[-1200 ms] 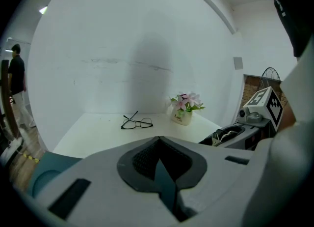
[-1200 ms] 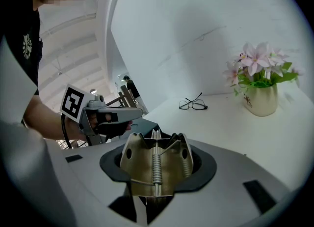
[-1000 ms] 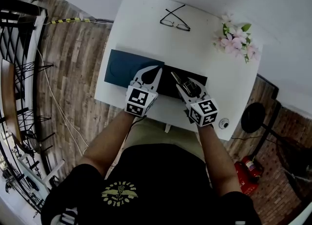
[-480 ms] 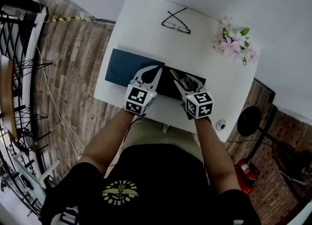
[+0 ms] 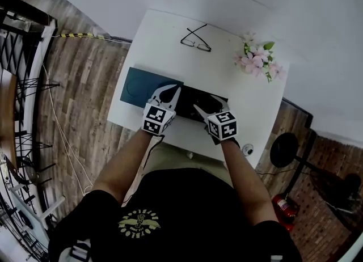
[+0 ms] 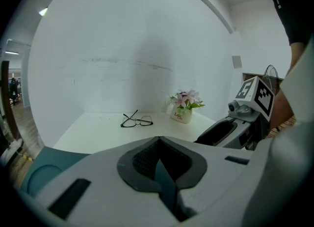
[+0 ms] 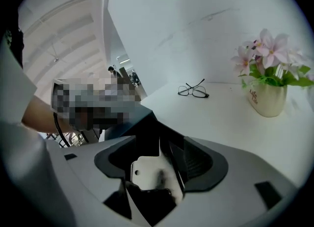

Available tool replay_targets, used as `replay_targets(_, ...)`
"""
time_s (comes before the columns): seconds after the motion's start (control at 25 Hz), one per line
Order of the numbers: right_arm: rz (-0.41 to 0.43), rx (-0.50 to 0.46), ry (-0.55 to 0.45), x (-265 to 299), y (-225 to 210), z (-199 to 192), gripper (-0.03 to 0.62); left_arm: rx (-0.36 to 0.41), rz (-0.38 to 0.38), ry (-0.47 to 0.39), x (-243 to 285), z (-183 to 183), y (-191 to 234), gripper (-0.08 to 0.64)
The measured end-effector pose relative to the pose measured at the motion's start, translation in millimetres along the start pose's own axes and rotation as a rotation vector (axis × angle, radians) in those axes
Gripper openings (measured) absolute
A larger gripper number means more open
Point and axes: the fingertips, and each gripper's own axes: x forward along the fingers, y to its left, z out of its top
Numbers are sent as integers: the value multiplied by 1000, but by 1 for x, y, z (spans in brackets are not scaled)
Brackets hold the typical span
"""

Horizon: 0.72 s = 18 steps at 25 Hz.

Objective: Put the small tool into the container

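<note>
The black container (image 5: pixel 190 94) lies open on the white bench (image 5: pixel 164 45), close to the near edge, and it serves as the mark for everything else.

Joined to its left side lies a flat teal lid (image 5: pixel 142 88). The left gripper (image 5: pixel 169 88) hangs over that seam. Its jaws are drawn in narrow with the tips all but meeting, and a thin teal sliver shows in the slit between them. Whether they pinch it cannot be told.

The right gripper (image 5: pixel 207 106) points down over the container's middle. Its jaws have just been opening and now stand wide. The small tool (image 7: pixel 149 172), a flat white piece with a hole at one corner, sits between them against the container's dark inside. It is just beside the right pad and clear of the left. Whether it already rests on the container's floor cannot be told.

Beyond the container, well apart from it toward the wall, lie folded eyeglasses (image 5: pixel 195 38). Beyond it and to the right stands a small pot of pink flowers (image 5: pixel 258 62). Nearer the person and right of the container, a small round white device (image 5: pixel 247 149) sits by the bench's corner.

Nothing lies between the jaws and the container. Only the grippers themselves hide part of it from above.
</note>
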Motion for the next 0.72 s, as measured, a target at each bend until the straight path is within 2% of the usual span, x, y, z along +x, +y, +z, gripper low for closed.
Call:
replay_targets(0.12, 9, 4, -20, -15, -2, 1, 279, -1, 4, -5, 0, 0, 1, 6)
replay_targets(0.32, 77, -32, -45, -40, 12, 5, 279, -17, 31, -17, -14, 8, -9, 6)
replay_targets(0.52, 110, -79, -103, -67, 20, 14, 278, -82, 37, -61, -36, 29, -37, 6)
replay_targets(0.56, 101, -97, -112, -74, 21, 17, 254, -82, 41, -69, -40, 35, -42, 6)
replay_targets(0.64, 77, -134, -127, -85, 20, 22, 2, -78, 47, -84, -46, 46, -53, 6)
replay_targets(0.72, 93, -158, -137, -95, 25, 26, 2, -77, 61, -96, -54, 55, -61, 6)
